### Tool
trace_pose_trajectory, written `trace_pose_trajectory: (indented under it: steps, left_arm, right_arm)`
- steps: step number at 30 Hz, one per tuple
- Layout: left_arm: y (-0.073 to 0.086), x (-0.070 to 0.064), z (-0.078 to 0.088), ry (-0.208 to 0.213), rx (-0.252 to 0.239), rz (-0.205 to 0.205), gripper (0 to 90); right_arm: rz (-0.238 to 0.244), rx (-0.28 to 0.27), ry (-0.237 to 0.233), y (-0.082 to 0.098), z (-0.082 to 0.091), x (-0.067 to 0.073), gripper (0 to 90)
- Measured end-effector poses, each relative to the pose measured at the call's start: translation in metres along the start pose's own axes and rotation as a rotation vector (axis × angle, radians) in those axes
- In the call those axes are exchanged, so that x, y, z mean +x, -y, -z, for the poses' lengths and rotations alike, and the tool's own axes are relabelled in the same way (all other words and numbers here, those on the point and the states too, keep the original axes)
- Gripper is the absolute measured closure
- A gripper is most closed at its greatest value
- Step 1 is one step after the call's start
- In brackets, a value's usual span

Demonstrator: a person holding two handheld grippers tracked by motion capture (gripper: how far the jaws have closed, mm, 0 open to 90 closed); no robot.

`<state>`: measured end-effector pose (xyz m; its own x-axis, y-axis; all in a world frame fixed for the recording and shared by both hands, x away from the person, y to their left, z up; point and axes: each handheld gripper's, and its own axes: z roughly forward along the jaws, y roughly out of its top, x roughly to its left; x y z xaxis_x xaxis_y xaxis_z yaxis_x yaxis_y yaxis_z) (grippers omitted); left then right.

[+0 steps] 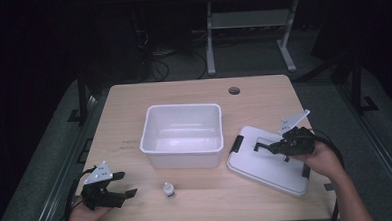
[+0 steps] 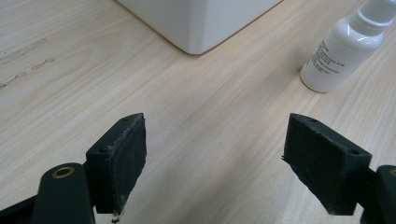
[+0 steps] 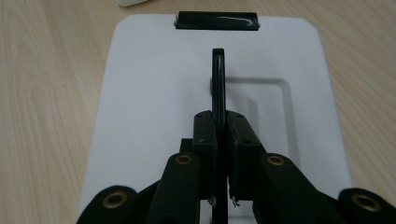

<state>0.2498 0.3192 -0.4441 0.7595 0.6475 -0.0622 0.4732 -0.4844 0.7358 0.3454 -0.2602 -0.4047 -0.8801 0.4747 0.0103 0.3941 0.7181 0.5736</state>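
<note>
A white lid (image 1: pixel 266 162) with black clips lies flat on the table to the right of a white open bin (image 1: pixel 182 135). My right gripper (image 1: pixel 263 147) is shut on the lid's black carry handle (image 3: pixel 218 86), which stands up on edge between its pads (image 3: pixel 205 140); the lid (image 3: pixel 154 102) spreads out below. My left gripper (image 1: pixel 123 183) rests near the front left of the table, its jaws wide open with bare wood between them (image 2: pixel 212 158). A small white dropper bottle (image 1: pixel 169 190) stands upright to its right, also seen as the bottle (image 2: pixel 343 51) beyond the right jaw.
The bin's corner (image 2: pixel 198 23) sits just ahead of the left gripper. A cable hole (image 1: pixel 234 91) is at the table's far edge. Another table's legs (image 1: pixel 210 45) stand behind. The lid's front corner lies near the table's right front edge.
</note>
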Motion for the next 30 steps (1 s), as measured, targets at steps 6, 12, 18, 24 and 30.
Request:
trace_pose_trajectory:
  steps: [6,12,18,24,30]
  left_arm:
    - [0.000,-0.001,-0.001,0.002,0.002,-0.001,20.7]
    - [-0.001,-0.001,0.000,0.002,0.000,-0.008,20.7]
    - [-0.002,-0.002,-0.001,0.006,0.002,-0.014,21.0]
    - [-0.004,-0.004,-0.001,0.017,0.003,-0.019,22.1]
    - [-0.007,-0.007,0.000,0.020,0.008,-0.035,22.6]
  right_arm:
    - [-0.010,-0.031,-0.011,0.004,0.002,0.008,75.8]
    - [-0.014,-0.062,-0.017,0.004,0.008,0.016,65.1]
    - [-0.006,-0.085,-0.003,0.005,0.013,0.024,59.3]
    - [0.024,-0.116,0.009,0.003,0.017,0.039,54.9]
    - [0.057,-0.110,0.011,0.001,0.014,0.050,50.5]
